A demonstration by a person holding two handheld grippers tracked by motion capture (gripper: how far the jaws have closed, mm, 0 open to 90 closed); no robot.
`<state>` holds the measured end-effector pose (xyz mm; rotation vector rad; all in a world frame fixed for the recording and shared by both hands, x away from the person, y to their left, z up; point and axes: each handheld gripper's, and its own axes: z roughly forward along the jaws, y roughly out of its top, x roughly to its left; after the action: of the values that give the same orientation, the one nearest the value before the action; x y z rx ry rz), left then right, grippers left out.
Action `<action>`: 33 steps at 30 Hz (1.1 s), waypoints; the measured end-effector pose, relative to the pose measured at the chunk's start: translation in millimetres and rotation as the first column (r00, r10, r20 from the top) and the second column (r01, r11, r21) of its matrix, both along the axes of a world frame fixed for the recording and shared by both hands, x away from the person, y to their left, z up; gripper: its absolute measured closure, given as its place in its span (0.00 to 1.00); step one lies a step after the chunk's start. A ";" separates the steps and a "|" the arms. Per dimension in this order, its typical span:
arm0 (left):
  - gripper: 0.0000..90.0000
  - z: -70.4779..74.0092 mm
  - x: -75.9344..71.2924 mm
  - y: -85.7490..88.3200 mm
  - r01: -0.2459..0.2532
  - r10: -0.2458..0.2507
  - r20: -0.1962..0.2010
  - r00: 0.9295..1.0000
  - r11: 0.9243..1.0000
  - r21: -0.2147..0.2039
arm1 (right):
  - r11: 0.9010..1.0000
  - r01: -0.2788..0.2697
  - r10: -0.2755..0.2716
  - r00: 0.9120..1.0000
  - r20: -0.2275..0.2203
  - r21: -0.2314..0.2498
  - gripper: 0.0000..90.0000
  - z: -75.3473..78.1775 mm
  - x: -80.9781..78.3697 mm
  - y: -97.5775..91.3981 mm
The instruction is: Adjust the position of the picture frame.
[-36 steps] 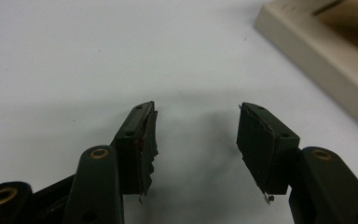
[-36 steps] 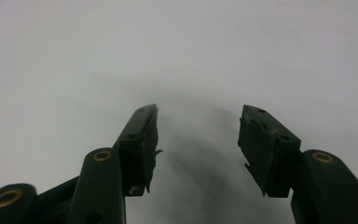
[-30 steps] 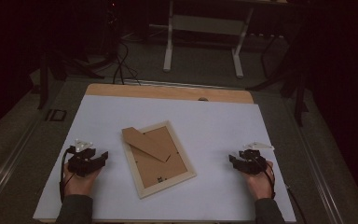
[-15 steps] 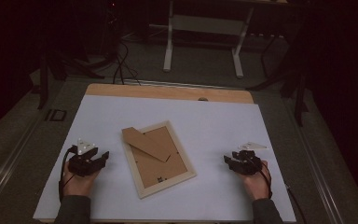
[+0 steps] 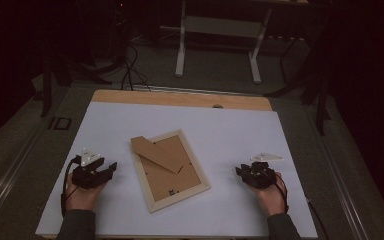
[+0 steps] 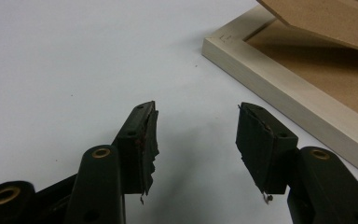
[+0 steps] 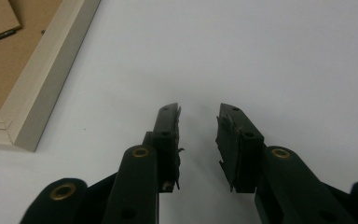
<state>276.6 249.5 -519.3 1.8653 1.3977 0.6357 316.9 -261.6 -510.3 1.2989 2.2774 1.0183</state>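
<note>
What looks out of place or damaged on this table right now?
The picture frame lies face down and askew to the table edges, its cardboard stand propped up off the backing. The rubber pads on both grippers look frayed and torn.

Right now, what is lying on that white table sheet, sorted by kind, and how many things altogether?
Pale wooden picture frame, face down: 1
Brown cardboard stand flap on the picture frame's back: 1
Black two-jaw tool, one in each hand: 2 (left tool, right tool)
Total: 4

Right claw point(image 7: 198, 140) narrower, nothing between.
</note>
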 end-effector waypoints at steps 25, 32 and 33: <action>0.66 0.2 -2.4 -0.4 0.015 -0.015 -0.010 1.000 1.000 -0.003 | 0.991 -0.136 0.136 0.991 0.014 0.020 1.00 2.5 -8.5 25.7; 0.67 1.3 -3.6 -2.5 0.031 -0.031 0.004 1.000 0.999 -0.019 | 0.986 -0.163 0.163 0.987 0.011 0.035 1.00 2.8 -11.0 31.6; 0.68 1.4 -3.6 -3.0 0.036 -0.036 0.003 0.999 0.999 -0.016 | 0.986 -0.163 0.163 0.987 0.011 0.035 1.00 2.7 -11.4 32.6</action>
<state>273.1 246.6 -517.9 1.8720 1.3601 0.6073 305.6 -229.0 -507.6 1.1336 2.4017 1.1207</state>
